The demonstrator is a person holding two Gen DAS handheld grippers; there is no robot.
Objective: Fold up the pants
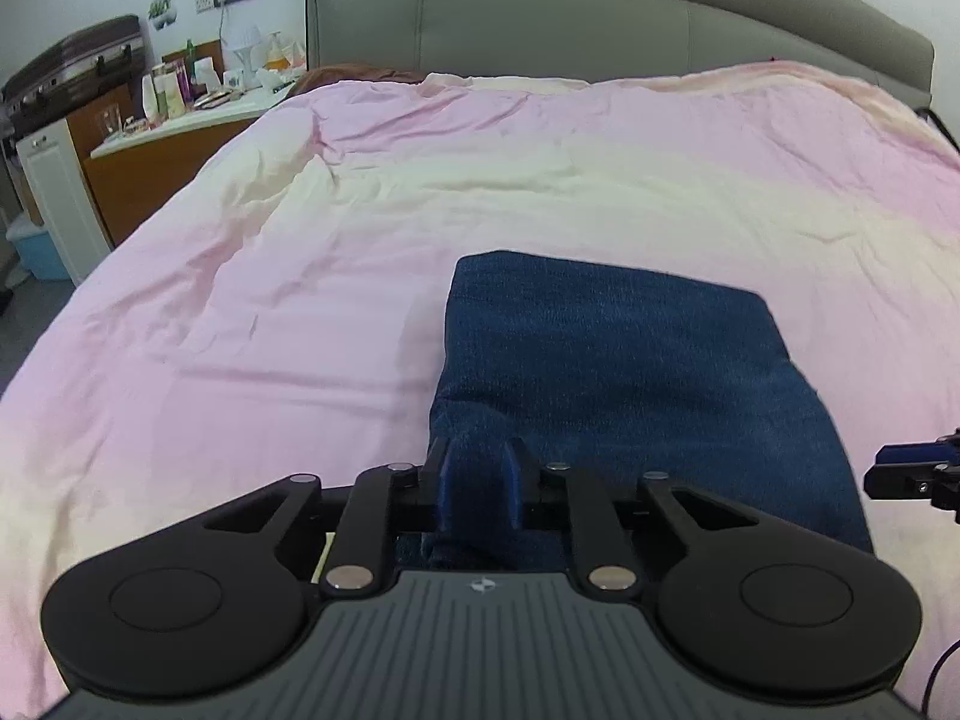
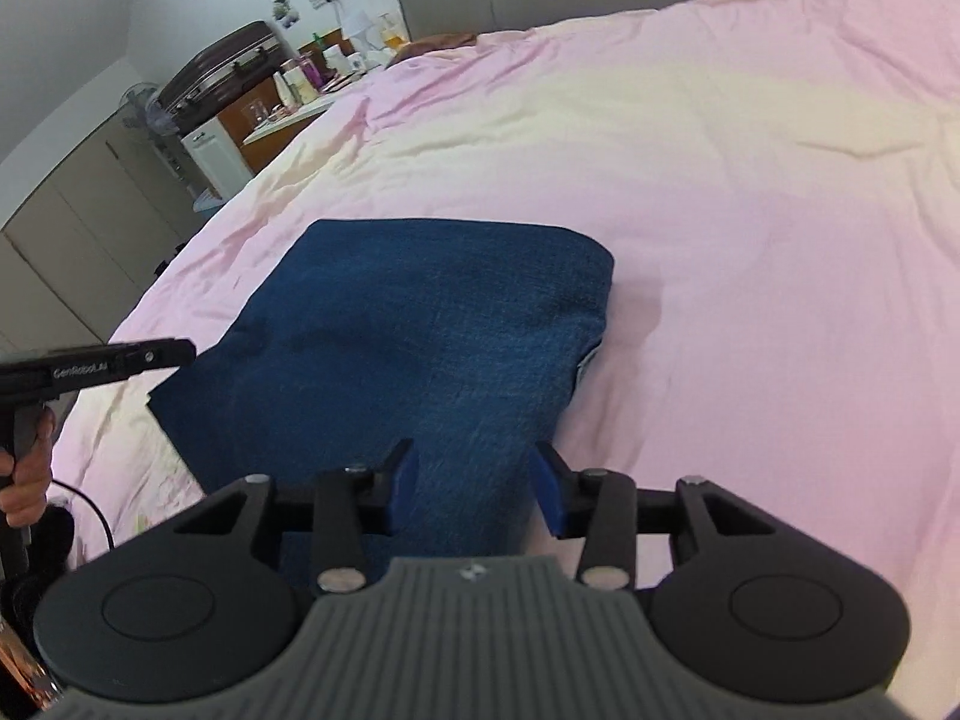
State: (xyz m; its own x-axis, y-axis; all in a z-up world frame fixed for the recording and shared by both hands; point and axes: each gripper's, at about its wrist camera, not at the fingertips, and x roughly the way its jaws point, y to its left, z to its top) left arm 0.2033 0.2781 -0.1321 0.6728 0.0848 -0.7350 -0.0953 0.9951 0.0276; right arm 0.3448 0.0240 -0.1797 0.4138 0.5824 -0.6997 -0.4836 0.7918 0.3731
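Two grippers work the dark blue denim pants (image 1: 612,372), folded on the pink-and-cream bedspread (image 1: 300,276). Your left gripper (image 1: 479,483) pinches the near edge; your right gripper (image 2: 474,480) straddles it, jaws apart. Close right, then lift both evenly.

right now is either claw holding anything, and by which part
The left claw is shut on a bunched fold at the near edge of the jeans. The right claw is open, straddling the near edge without gripping.

Pink duvet (image 1: 360,210), grey headboard (image 1: 540,18), cluttered nightstand (image 1: 198,102), perhaps suitcase (image 1: 78,69)
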